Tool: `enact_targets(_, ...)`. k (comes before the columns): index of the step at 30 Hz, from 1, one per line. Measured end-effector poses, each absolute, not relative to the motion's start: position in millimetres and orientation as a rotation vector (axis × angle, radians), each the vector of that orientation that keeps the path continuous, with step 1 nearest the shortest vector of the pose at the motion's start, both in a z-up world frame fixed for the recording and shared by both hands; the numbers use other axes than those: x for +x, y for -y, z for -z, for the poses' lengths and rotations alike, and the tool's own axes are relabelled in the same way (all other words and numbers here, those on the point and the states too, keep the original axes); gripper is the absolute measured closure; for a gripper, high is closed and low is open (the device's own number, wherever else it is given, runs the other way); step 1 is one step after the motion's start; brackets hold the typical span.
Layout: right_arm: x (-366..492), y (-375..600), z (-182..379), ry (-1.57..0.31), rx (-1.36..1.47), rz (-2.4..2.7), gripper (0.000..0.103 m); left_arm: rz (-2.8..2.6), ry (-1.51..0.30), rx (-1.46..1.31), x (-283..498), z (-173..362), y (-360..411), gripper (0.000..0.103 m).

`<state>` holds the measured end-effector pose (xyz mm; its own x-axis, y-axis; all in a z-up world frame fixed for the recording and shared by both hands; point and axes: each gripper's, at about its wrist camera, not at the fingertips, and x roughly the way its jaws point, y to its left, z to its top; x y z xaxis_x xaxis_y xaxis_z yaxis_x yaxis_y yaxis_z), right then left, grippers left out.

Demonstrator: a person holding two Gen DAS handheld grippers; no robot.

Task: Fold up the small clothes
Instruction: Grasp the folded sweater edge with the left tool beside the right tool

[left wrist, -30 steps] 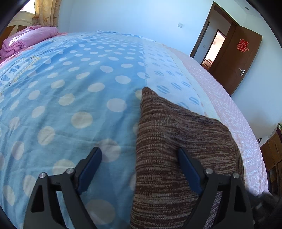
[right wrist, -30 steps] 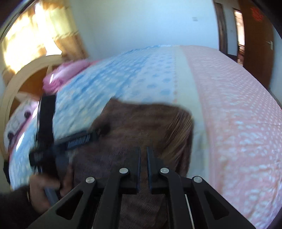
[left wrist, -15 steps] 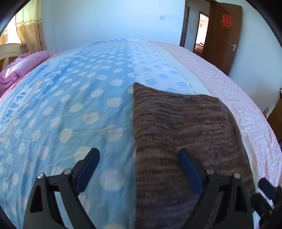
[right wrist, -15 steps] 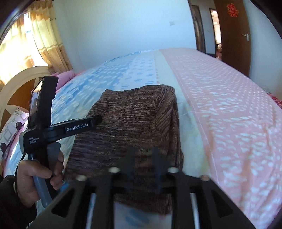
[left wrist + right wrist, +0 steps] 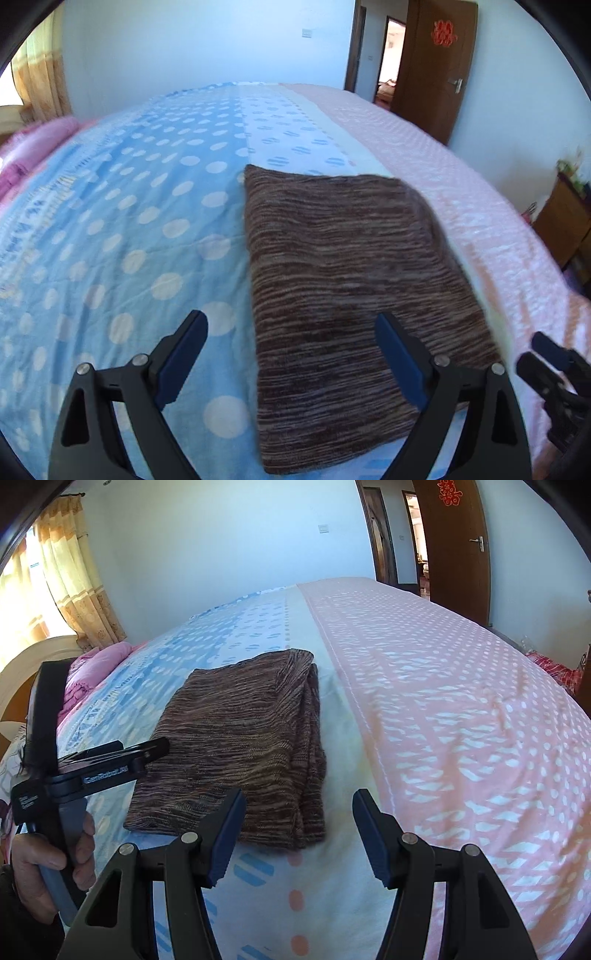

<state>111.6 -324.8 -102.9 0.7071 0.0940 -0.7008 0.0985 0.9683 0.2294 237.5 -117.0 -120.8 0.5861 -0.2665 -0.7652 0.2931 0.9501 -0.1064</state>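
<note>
- A brown striped knit garment (image 5: 236, 746) lies folded into a neat rectangle on a bed (image 5: 461, 709), resting where the blue dotted part of the bedspread meets a pale strip, with the pink patterned part just beside it.
- Seen from the right, the garment's right edge shows several stacked layers, so it appears to have been folded more than once.
- The right gripper (image 5: 297, 834) hovers above the near right corner of the garment. Its fingers are parting and nothing is between them; the left finger overlaps the cloth's near edge in the picture, but I cannot tell whether it touches.
- The left gripper (image 5: 291, 363) is also spread wide and empty, straddling the garment's left edge, one finger over the bedspread and one over the cloth.
- A hand (image 5: 51, 860) grips the handle of the left tool, low at the left of the right-hand view.
- Both tools sit back from the cloth, probably because the fold is finished and the garment has been let go to lie flat.
- A pink quilt (image 5: 96, 668) is bunched at the head of the bed; a brown door (image 5: 439, 62) stands open beyond.
</note>
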Motion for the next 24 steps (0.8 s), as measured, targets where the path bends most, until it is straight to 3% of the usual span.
enact_targets(9, 174, 361, 98, -0.797, 0.356, -0.031, 0.041, 0.382, -0.886, -0.082, 294, 117, 125, 0.009)
enact_targets(16, 242, 360, 123, -0.866, 0.375, -0.077, 0.041, 0.350, -1.030, -0.230, 334, 161, 118, 0.011)
enact_targets(21, 278, 351, 147, -0.922, 0.363, -0.111, 0.041, 0.368, -0.971, -0.188, 326, 164, 123, 0.009)
enact_targets(24, 282, 350, 149, -0.894, 0.361, -0.110, 0.035, 0.376, -0.960, -0.193, 327, 165, 123, 0.009)
